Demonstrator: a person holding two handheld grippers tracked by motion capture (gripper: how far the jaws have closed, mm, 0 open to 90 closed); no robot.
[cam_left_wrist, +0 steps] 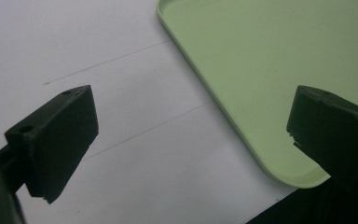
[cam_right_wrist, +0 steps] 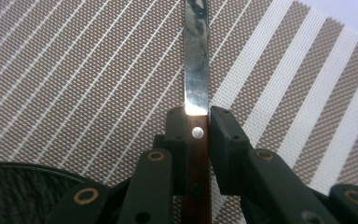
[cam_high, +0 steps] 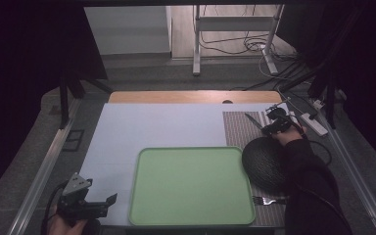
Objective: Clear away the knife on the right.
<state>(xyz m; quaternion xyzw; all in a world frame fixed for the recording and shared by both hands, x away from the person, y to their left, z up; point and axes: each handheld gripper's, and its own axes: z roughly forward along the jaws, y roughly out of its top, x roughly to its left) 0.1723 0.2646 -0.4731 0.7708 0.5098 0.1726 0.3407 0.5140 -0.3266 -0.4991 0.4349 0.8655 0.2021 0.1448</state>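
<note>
A knife (cam_right_wrist: 196,70) with a steel blade and a dark brown riveted handle (cam_right_wrist: 197,158) lies over a brown and white striped placemat (cam_right_wrist: 74,84). My right gripper (cam_right_wrist: 197,122) is shut on the handle just behind the blade. From above, that gripper (cam_high: 274,122) sits at the far right of the table with the knife (cam_high: 253,120) pointing left and away. My left gripper (cam_left_wrist: 191,126) stands open above the white table cover, beside the near left corner of a light green tray (cam_left_wrist: 261,60). In the high view the left gripper (cam_high: 94,203) is at the near left.
The green tray (cam_high: 191,186) takes the near middle of the white table cover (cam_high: 152,127). A dark round bowl-like thing (cam_high: 264,164) rests on the placemat (cam_high: 240,129) right of the tray, with a fork (cam_high: 267,199) near it. A power strip (cam_high: 313,122) lies beyond the right edge.
</note>
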